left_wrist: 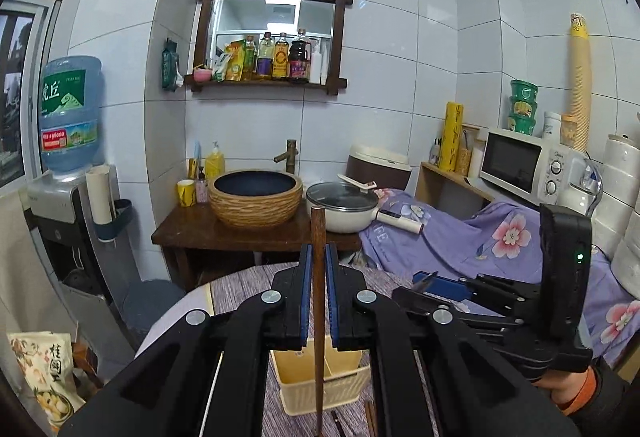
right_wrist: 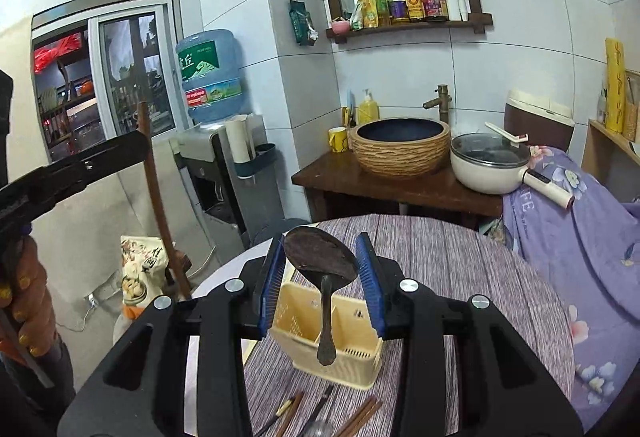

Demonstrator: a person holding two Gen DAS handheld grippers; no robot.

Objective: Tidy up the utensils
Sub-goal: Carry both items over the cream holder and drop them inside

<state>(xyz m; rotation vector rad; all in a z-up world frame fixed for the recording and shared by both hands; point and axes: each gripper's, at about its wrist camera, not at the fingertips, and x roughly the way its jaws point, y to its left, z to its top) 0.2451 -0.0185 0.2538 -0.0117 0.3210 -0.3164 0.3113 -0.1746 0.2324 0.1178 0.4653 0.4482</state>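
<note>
My left gripper is shut on a dark wooden chopstick, held upright above the cream slotted utensil holder on the round table. My right gripper is shut on a dark wooden spoon, bowl up and handle hanging down over the same holder. Several chopsticks and other utensils lie on the striped tablecloth in front of the holder. The right gripper shows at the right of the left wrist view; the left gripper with its chopstick shows at the left of the right wrist view.
Behind the table stands a wooden stand with a woven-look basin and a white lidded pot. A water dispenser stands at the left, a microwave on a flower-cloth-covered surface at the right. A snack bag sits on the floor.
</note>
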